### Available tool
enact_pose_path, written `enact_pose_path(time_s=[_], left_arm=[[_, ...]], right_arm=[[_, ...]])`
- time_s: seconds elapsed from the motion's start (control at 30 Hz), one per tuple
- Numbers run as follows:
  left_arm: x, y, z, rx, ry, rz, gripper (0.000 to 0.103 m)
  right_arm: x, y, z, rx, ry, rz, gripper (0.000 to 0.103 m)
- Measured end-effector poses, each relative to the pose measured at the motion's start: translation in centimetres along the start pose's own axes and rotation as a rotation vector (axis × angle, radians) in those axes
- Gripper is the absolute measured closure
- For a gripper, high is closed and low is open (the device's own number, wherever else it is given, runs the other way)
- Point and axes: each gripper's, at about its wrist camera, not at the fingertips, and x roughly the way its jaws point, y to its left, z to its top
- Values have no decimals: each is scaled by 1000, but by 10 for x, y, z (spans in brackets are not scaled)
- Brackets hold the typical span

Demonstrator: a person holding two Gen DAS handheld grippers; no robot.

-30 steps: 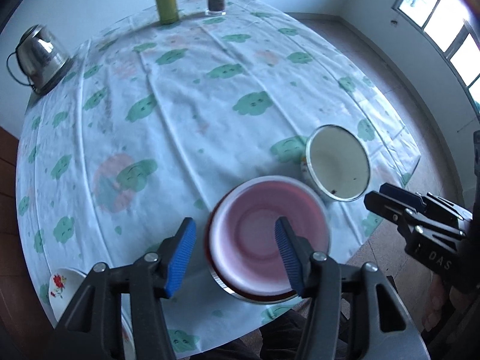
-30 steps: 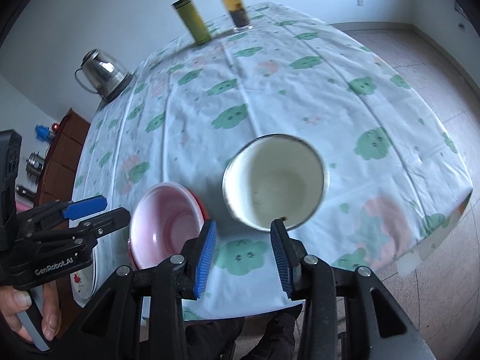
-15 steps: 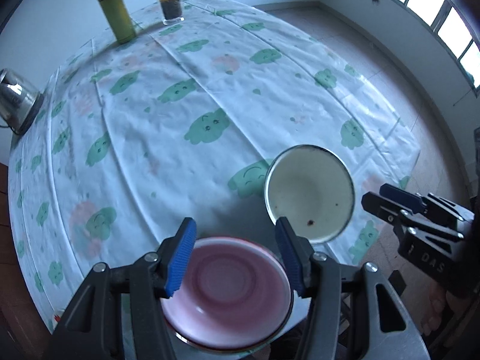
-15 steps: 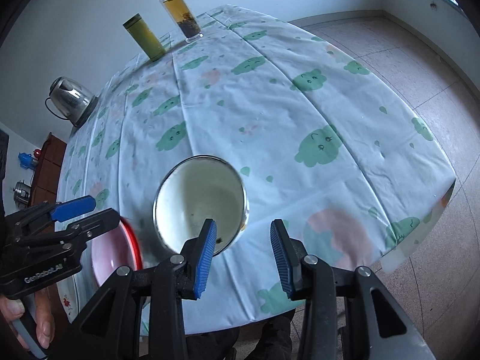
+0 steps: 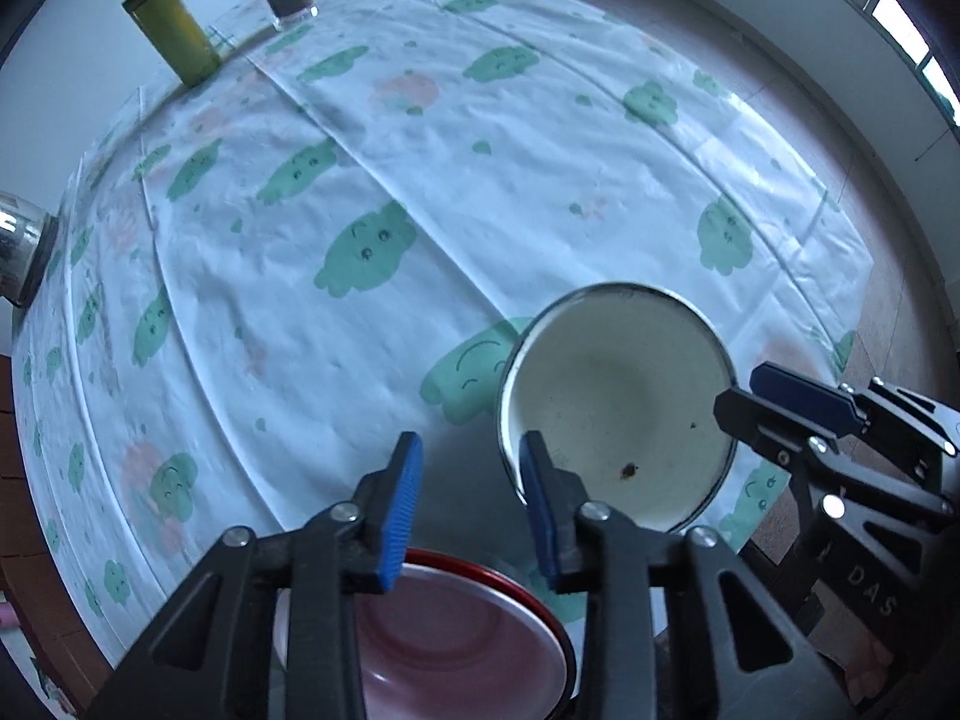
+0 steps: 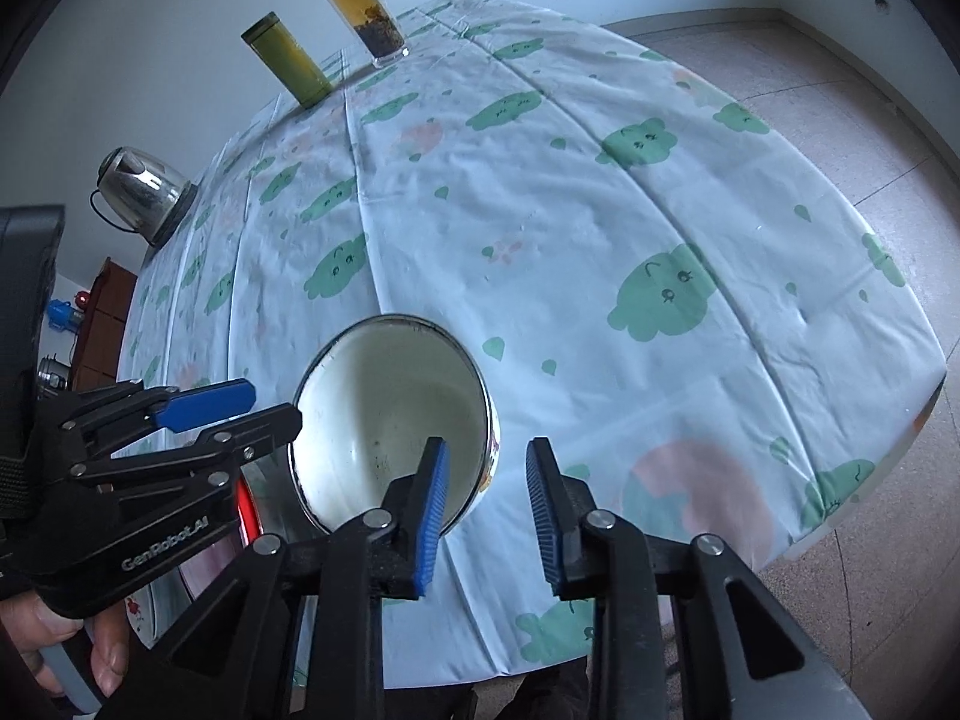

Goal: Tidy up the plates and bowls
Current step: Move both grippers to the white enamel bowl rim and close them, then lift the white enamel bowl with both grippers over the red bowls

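Sitting near the front edge of the table, the white enamel bowl (image 5: pixel 618 414) is round and deep, with a thin dark metal rim, a glossy cream inside speckled with a few dark crumbs, and a small floral print on its outer wall in the right wrist view. Just beside it, toward the person, lies the pink bowl (image 5: pixel 468 648), shallow and smooth, with faint concentric rings inside and a red edge beneath that may be a second dish.

The right gripper (image 6: pixel 486 504) straddles the near wall of the enamel bowl: its left ribbed blue pad is inside the bowl, the right pad outside over the cloth. Its jaws are closing, the rim between them, and a gap still shows, so nothing is clamped. The left gripper (image 5: pixel 471 504) hangs above the bare cloth between the two bowls, with its right pad just by the enamel bowl's rim; whether it touches I cannot tell. Its jaws are closing too, with only cloth showing between them. Both tools are matte black plastic with silver rivets.

The tablecloth (image 6: pixel 600 228) is pale, creased in long folds and printed with green cloud faces and pink blobs. At the far edge stand a green cylinder (image 6: pixel 288 60) and a clear tea bottle (image 6: pixel 360 0); a steel kettle (image 6: pixel 141 192) sits at the left.
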Motion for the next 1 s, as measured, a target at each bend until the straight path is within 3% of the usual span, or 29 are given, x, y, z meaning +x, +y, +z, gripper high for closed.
enact_pose_path(time_s=[0.17,0.23,0.6,1.0], left_arm=[[9,-4,2,-3,29,-30,90],[12,-8,3,4,38,-39,91],[9,-9,2,-23,43,-64,91],[-34,-2,-6,-21,-14,-59,92]], right_arm=[[6,3,-1,-13,17,12,87],[10,4,-2,-13,25,14,92],[5,2,0,7,21,22,93],[-25,17,7,-20,9,34,93]])
